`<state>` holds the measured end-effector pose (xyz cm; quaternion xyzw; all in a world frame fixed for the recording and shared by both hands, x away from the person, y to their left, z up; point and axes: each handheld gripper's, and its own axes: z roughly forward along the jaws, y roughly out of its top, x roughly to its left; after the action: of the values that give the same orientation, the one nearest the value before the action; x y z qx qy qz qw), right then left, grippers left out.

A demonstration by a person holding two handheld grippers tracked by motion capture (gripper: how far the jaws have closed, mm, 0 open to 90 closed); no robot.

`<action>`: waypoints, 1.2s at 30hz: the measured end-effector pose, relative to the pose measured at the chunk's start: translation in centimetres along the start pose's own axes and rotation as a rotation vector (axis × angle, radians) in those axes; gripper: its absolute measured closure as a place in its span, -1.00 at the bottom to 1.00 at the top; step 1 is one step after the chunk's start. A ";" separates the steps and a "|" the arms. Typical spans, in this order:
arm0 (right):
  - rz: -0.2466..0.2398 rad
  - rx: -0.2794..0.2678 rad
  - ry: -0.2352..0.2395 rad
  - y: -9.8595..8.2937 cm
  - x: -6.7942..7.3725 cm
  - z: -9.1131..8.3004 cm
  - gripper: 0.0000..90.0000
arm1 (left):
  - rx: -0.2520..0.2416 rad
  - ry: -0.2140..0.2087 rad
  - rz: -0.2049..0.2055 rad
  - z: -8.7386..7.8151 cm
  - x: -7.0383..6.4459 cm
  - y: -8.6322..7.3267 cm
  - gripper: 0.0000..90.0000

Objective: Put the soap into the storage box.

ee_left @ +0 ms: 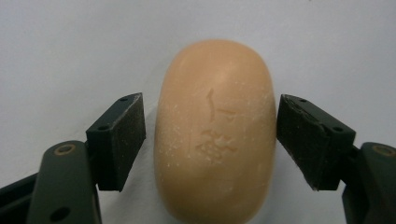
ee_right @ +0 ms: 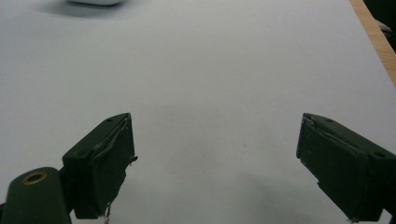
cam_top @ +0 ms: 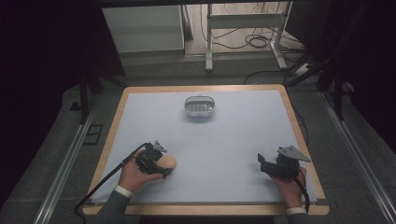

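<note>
An oval orange soap bar (cam_top: 168, 162) lies on the pale mat at the front left. My left gripper (cam_top: 163, 164) straddles it, open. In the left gripper view the soap bar (ee_left: 215, 140), with stamped characters on top, sits between the two pads; the left pad (ee_left: 123, 140) stands a little apart from it and the right pad (ee_left: 303, 140) is at its edge. My right gripper (cam_top: 262, 163) rests at the front right, open, with bare mat between its jaws (ee_right: 215, 158). A white oval soap dish (cam_top: 199, 106) stands at the back middle of the mat.
The pale mat (cam_top: 224, 140) covers a wooden table whose rim (cam_top: 299, 135) shows at the right. The dish's edge (ee_right: 93, 2) shows at the top left of the right gripper view. Beyond the table are a metal stand and cables on the floor.
</note>
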<state>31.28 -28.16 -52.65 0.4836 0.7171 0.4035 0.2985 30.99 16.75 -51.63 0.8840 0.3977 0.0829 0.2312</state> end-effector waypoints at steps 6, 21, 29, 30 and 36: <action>0.001 -0.001 -0.004 0.0 0.0 0.0 -0.75 | -0.004 -0.014 -0.003 0.5 0.0 -0.3 -0.29; 0.003 -0.002 -0.005 0.0 0.0 0.0 -0.75 | -0.034 -0.019 -0.002 -0.6 0.4 -0.2 -0.27; 0.001 -0.001 -0.009 0.0 0.0 0.0 -0.75 | -0.059 -0.016 0.005 -1.5 0.6 0.3 -0.27; 0.001 -0.001 -0.009 0.0 0.0 0.0 -0.75 | -0.059 -0.016 0.005 -1.5 0.6 0.3 -0.27; 0.001 -0.001 -0.011 0.0 0.1 0.0 -0.75 | -0.071 -0.013 0.011 -2.1 0.8 0.8 -0.27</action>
<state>31.25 -28.12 -52.64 0.4859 0.7149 0.4015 0.3026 31.38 17.62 -49.45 0.8778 0.3882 0.0925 0.2649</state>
